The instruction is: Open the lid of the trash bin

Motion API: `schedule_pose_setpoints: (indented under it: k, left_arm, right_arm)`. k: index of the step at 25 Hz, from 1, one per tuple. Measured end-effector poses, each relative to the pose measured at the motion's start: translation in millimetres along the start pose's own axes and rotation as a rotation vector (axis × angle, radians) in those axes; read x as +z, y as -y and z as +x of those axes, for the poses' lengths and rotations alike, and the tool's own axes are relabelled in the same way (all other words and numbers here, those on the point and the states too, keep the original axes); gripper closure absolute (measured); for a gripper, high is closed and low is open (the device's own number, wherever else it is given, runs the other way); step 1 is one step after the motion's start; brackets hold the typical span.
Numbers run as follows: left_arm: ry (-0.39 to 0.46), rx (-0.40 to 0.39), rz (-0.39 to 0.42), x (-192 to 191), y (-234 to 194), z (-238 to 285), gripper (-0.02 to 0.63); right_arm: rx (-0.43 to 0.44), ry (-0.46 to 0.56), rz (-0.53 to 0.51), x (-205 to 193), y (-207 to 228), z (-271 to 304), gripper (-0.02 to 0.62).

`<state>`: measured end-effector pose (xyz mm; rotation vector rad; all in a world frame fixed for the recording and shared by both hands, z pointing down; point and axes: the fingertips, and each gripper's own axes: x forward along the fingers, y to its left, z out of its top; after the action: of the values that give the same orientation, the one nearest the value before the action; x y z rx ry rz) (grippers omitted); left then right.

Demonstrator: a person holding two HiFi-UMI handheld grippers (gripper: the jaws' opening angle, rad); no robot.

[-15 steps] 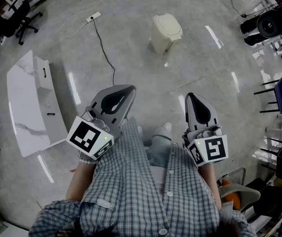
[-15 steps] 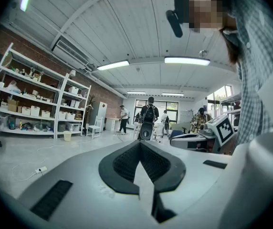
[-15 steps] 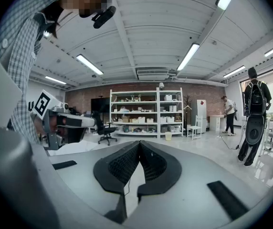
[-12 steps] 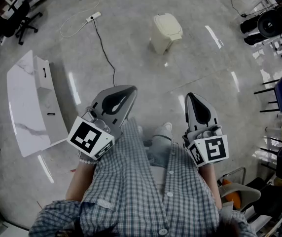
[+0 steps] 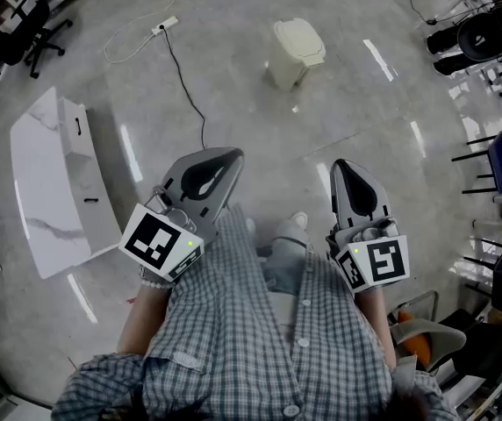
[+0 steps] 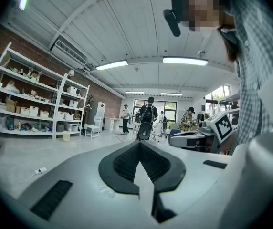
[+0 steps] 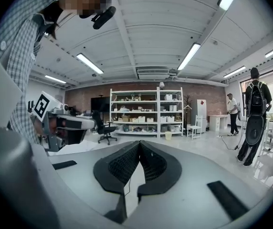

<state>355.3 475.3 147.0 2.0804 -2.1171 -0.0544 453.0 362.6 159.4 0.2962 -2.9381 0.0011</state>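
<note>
Nearest to me is the wearer's checked shirt (image 5: 251, 323), with a pale shoe (image 5: 296, 227) showing just past its hem; the left tongs (image 5: 232, 154) and the right tongs (image 5: 338, 166) are held out on either side of it, each backed by its marker cube, the left cube (image 5: 160, 243) and the right cube (image 5: 375, 264). In the left gripper view the two dark ribbed pads (image 6: 123, 162) meet at their tips with nothing between them, so I read those tongs as clenched on air; the right gripper view shows the same, tip against tip and empty. Both pairs point forward over the glossy grey floor (image 5: 260, 121); neither touches anything.

Off to the left of the left tongs stands a white marbled tabletop (image 5: 40, 182); a black cable (image 5: 185, 86) runs over the floor from near the left tongs away to a white power strip (image 5: 166, 27). The trash bin (image 5: 296, 53), cream-coloured, stands on the floor well apart ahead of both tongs, roughly between their lines; its lid (image 5: 299, 42) is down. Farther off I see a black office chair (image 5: 45, 35) at the upper left; the gripper views add open shelving (image 7: 146, 111) and a few people (image 6: 148, 120) standing at the far end of the room.
</note>
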Motion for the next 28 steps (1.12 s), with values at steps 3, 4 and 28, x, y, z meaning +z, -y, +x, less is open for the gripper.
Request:
schedule_pose_setpoints:
  k: [3, 4, 28]
  left_arm:
    - [0.008, -0.005, 0.002, 1, -5, -2, 0.601]
    - [0.011, -0.007, 0.004, 2, -7, -4, 0.601]
    - [0.015, 0.089, 0.007, 6, -40, -9, 0.601]
  right_arm:
    - [-0.011, 0.001, -0.01, 1, -2, 1, 0.578]
    - [-0.015, 0.002, -0.012, 2, -3, 1, 0.578]
    - [0.048, 0.001, -0.004, 5, -8, 36, 0.578]
